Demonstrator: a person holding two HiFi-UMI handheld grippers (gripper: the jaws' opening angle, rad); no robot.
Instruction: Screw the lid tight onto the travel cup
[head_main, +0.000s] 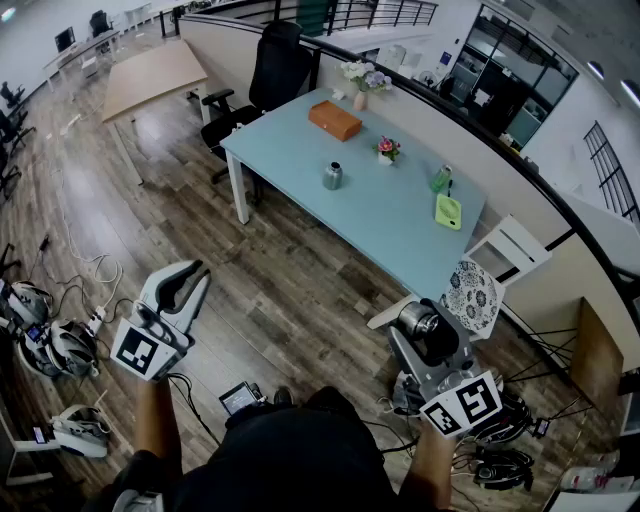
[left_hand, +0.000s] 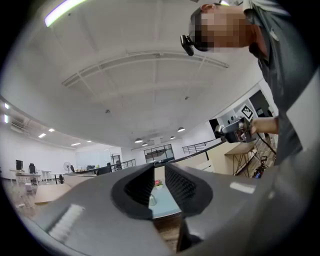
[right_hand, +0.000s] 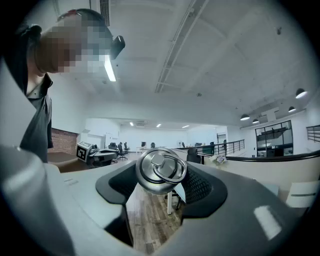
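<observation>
Wood floor (head_main: 290, 290): the largest surface. The person stands on it, back from the work.

Light-blue table (head_main: 400, 215): ahead, past a strip of floor. An orange box (head_main: 334, 120) and a small flower pot (head_main: 387, 150) are set on it.

Left gripper (head_main: 190, 275): held level, low at the left, over the floor. Its jaws are pressed together and nothing is pinched.

Right gripper (head_main: 425, 318): held level, low at the right. Its jaws are spread wide and clamped on the lid.

Travel cup (head_main: 332, 176): steel, upright near the middle of the table, alone, well apart from both grippers.

Lid (right_hand: 161, 171): round steel, gripped by its rim between the pads. Its ringed top is turned back toward the gripper's camera.

Step in hand, as judged: the lid is to be carried to the cup; threading is not yet begun.

To be done well:
- The table should be closed on first, so that neither reach is strained.
- The left jaws should be opened and set round the cup's body, low enough that the mouth is left free.
- The right gripper should be tipped down until the lid's underside faces the mouth squarely.
- The lid should be centred, lowered straight and seated flat before it is turned, or the threads may be crossed.
- Turning should be done in short strokes, the cup braced throughout.
</observation>
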